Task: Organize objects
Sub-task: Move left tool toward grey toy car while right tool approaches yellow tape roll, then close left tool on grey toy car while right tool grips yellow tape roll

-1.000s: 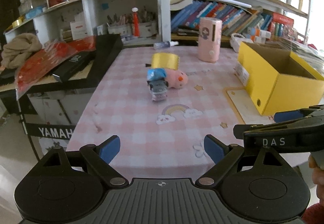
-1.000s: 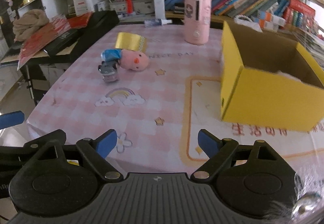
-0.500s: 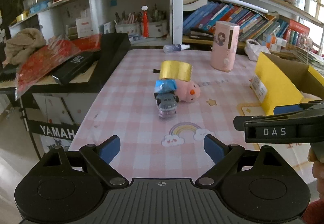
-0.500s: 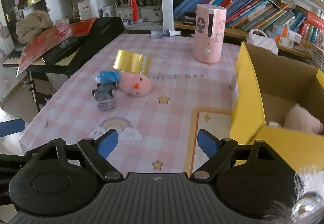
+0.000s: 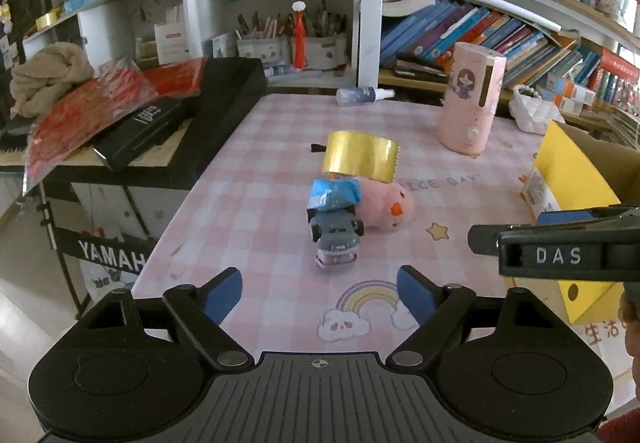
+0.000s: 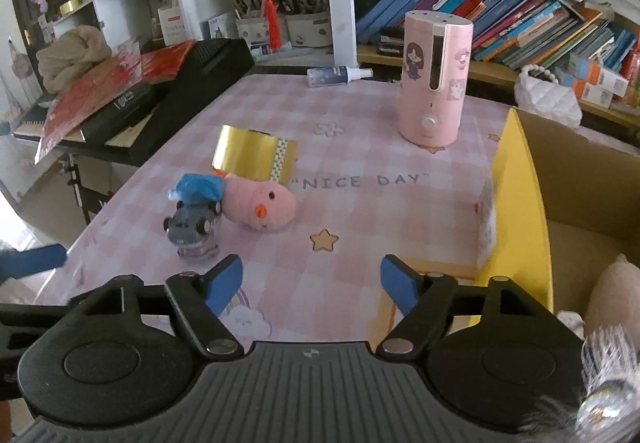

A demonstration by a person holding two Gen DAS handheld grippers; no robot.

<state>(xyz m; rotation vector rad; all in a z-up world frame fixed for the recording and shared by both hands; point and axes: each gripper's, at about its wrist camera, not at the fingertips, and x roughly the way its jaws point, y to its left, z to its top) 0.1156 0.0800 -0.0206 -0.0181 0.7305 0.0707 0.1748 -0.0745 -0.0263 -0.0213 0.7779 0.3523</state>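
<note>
A grey toy car (image 5: 335, 239) (image 6: 193, 229) lies on the pink checked table (image 5: 260, 171), with a blue crumpled piece (image 5: 334, 195) (image 6: 197, 187) on it. A pink plush chick (image 5: 385, 203) (image 6: 259, 206) lies beside it, and a gold tape roll (image 5: 361, 155) (image 6: 253, 153) stands just behind. A yellow box (image 6: 524, 203) (image 5: 572, 179) stands at the right with a pink plush (image 6: 614, 303) inside. My left gripper (image 5: 319, 293) is open and empty, short of the car. My right gripper (image 6: 311, 281) is open and empty, near the chick.
A pink humidifier (image 5: 470, 99) (image 6: 434, 79) stands at the back of the table, with a small spray bottle (image 5: 362, 95) lying behind. A black keyboard and case with red packets (image 5: 160, 115) border the table's left edge. Bookshelves (image 6: 520, 15) stand behind.
Both grippers have moved forward over the table toward the toys, which now look larger and nearer. The right view now sees into the yellow box. Both grippers stay open.
</note>
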